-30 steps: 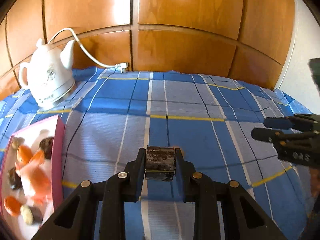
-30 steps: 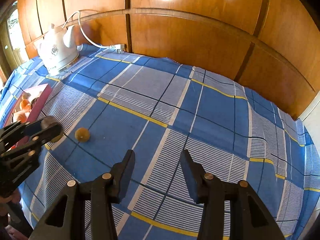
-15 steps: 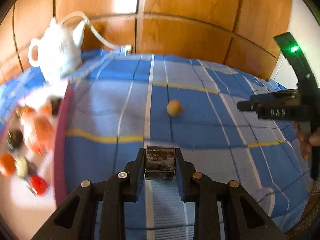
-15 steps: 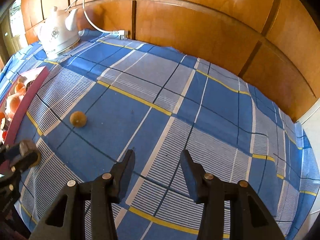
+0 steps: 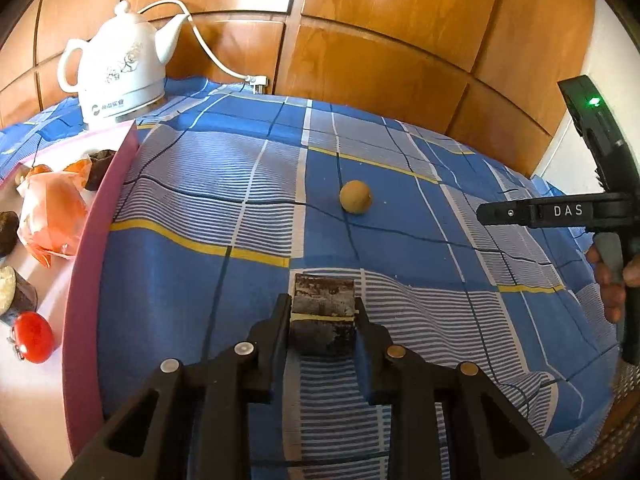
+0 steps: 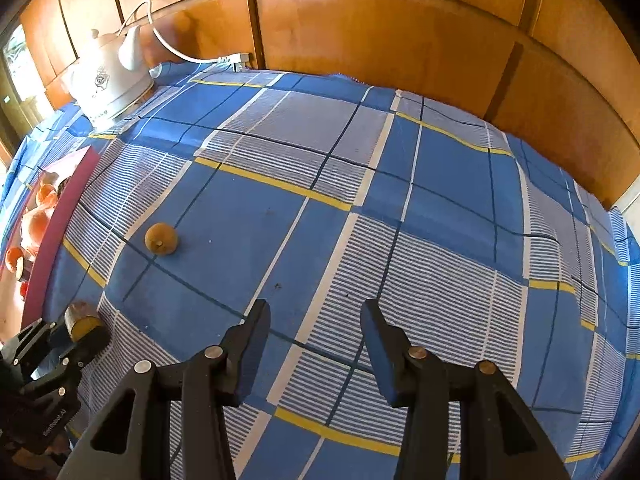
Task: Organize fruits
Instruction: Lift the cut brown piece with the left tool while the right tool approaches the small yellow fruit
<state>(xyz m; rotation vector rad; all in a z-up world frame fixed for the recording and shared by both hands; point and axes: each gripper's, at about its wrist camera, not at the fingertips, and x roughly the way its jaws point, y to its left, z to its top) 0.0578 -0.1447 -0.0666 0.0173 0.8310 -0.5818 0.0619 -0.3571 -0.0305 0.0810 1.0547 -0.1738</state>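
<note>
- Fruit piece, a dark-skinned chunk with a pale cut face, sits pinched between the pads of the left gripper, just above the blue plaid cloth at its near edge.
- Small round tan fruit lies loose on the cloth, farther out and slightly right of the held piece, well apart from both tongs.
- Pink tray stands to the left of the left gripper; it already holds orange pieces, dark chunks and a red tomato-like fruit.
- Step in hand, as I judge it: carrying the held piece, probably to the tray with the other fruit.
- Next move would call for swinging left over the tray's raised rim, then letting go above a bare patch.
- Right gripper hangs over the cloth on the right with its jaws spread and nothing between them; the round fruit lies far left of it.
- White kettle stands at the far left, clear of the work.
</note>
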